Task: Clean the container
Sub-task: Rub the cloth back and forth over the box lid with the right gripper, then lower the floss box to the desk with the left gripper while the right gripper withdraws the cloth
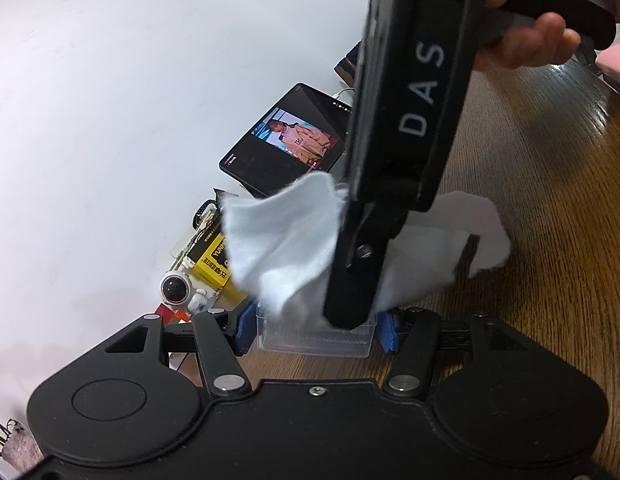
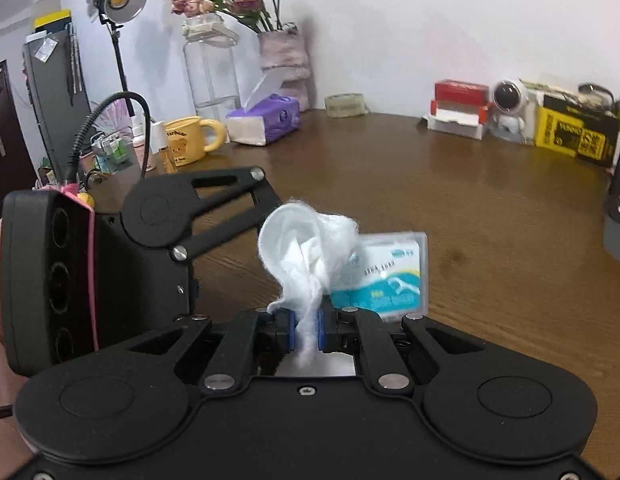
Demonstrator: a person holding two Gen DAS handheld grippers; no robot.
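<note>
Left view, near to far: left gripper [image 1: 316, 330] at 6 o'clock, blue-padded fingers [image 1: 243, 330] clamped on the short ends of a clear, ribbed plastic box [image 1: 314, 340], long axis running 9 to 3 o'clock, held just above the grained wooden surface [image 1: 550, 220]. Pressed into the box from 12 o'clock: right gripper [image 1: 346, 312], wrapped in a soft, fluffy white cloth [image 1: 286, 240]. Beyond, at 10 o'clock, a yellow carton [image 1: 214, 264] and a dark tablet [image 1: 286, 140].

Right view: right fingers [image 2: 291, 330] nearly closed, pinching the bunched cloth [image 2: 306, 256]; box [image 2: 386, 276] just past it toward 1 o'clock, printed blue-white label facing the camera.
</note>
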